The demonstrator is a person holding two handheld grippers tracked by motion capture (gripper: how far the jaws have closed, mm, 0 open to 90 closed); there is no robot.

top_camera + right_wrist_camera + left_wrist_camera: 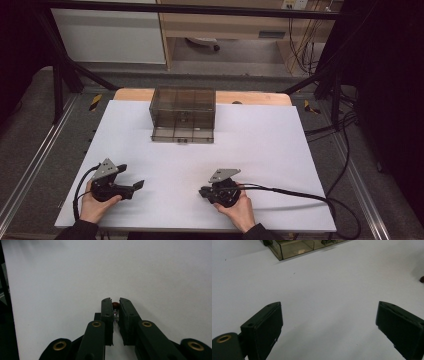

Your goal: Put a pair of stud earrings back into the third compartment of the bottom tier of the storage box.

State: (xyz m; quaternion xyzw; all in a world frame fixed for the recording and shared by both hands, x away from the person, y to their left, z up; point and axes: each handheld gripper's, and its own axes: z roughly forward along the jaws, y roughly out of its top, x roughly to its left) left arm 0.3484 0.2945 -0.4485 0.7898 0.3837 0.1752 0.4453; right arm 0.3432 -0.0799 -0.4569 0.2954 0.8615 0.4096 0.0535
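Currently we hold the right gripper (115, 305) clamped on a small reddish-brown bead (115, 305) low over the white table (260, 145); our left gripper (328, 322) rests wide open, empty.

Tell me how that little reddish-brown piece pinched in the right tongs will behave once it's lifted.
The reddish-brown piece looks tiny and rounded, so probably very light and apt to roll if released. The right tongs pinch it only at their very tips, so it may slip or pop out. It looks hard rather than floppy, though too small to be sure.
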